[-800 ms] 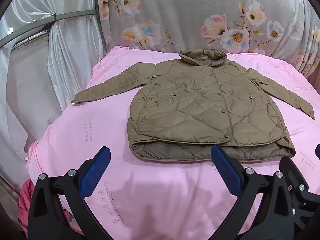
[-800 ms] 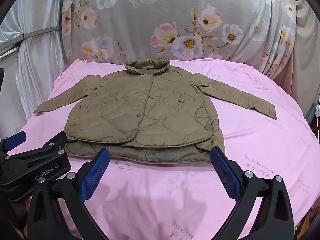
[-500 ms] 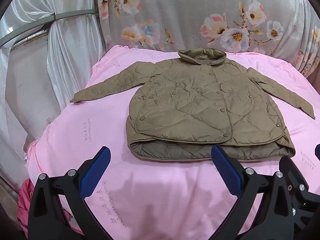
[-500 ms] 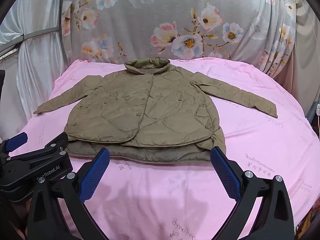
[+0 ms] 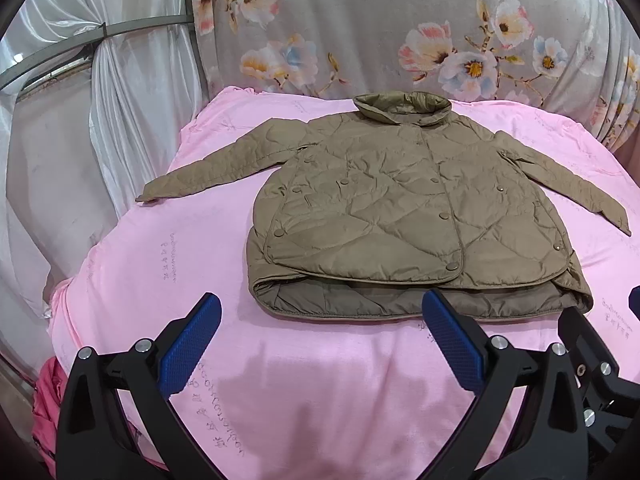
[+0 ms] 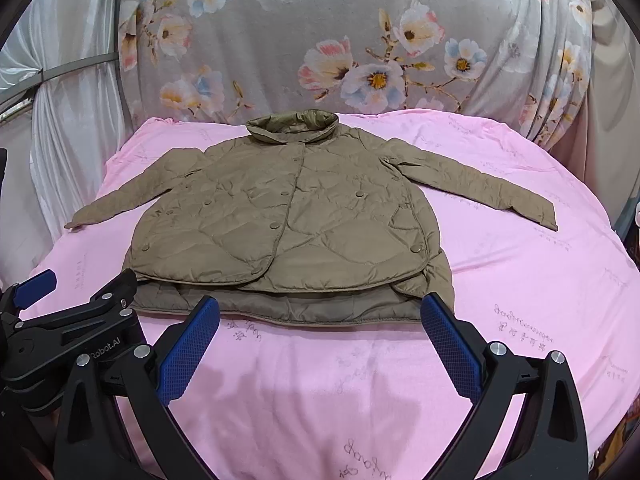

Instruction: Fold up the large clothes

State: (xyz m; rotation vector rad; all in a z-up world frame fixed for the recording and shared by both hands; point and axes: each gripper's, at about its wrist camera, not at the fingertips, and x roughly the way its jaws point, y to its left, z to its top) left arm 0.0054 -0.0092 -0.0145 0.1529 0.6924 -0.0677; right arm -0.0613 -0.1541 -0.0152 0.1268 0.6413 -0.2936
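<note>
Left wrist view: one olive quilted jacket (image 5: 404,208) flat on pink bedsheet (image 5: 320,380), front up, collar (image 5: 402,108) at far side toward floral cloth (image 5: 360,20), hem toward camera; long axis collar-to-hem, two sleeves spread left/right. Hem layers doubled, inner lining partly hidden. Sheet print too small to read. Left gripper (image 5: 320,344) jaws fully apart, holds nothing, short of hem. Right gripper (image 6: 320,344) same, empty, near hem. Two grippers total. White curtain (image 5: 132,92) at left.
</note>
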